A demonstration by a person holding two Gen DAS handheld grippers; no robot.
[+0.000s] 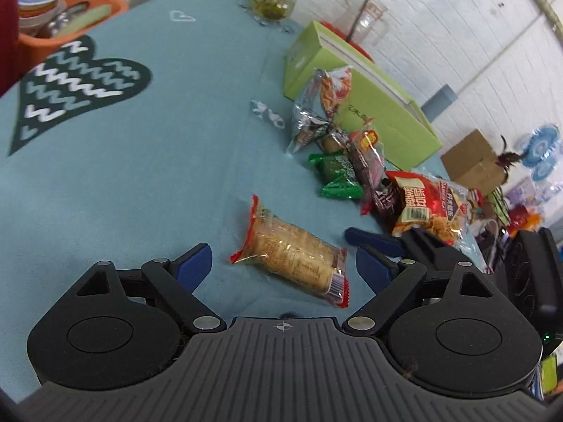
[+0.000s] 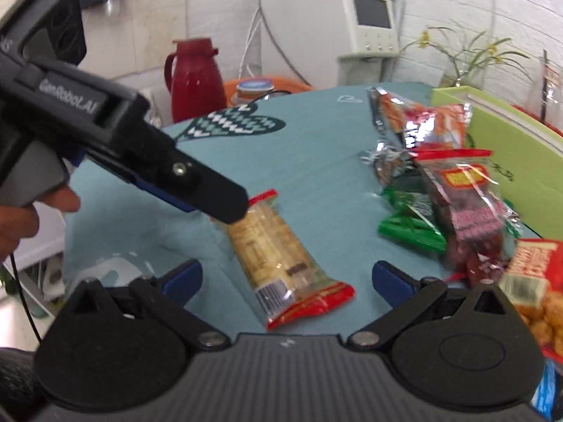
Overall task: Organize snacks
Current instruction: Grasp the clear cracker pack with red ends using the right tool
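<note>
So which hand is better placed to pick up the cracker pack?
Probably right. The cracker pack lies lengthwise between the open right tongs, so they would close across its narrow width. The left tongs, also open, meet it diagonally.

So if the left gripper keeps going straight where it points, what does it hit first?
Probably the cracker pack, lying on the cloth between the left gripper's open jaws; depth is hard to judge.

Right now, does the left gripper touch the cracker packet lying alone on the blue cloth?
Apart. In the left wrist view, the left gripper stands open and blue tablecloth shows between each finger and the cracker packet.
</note>
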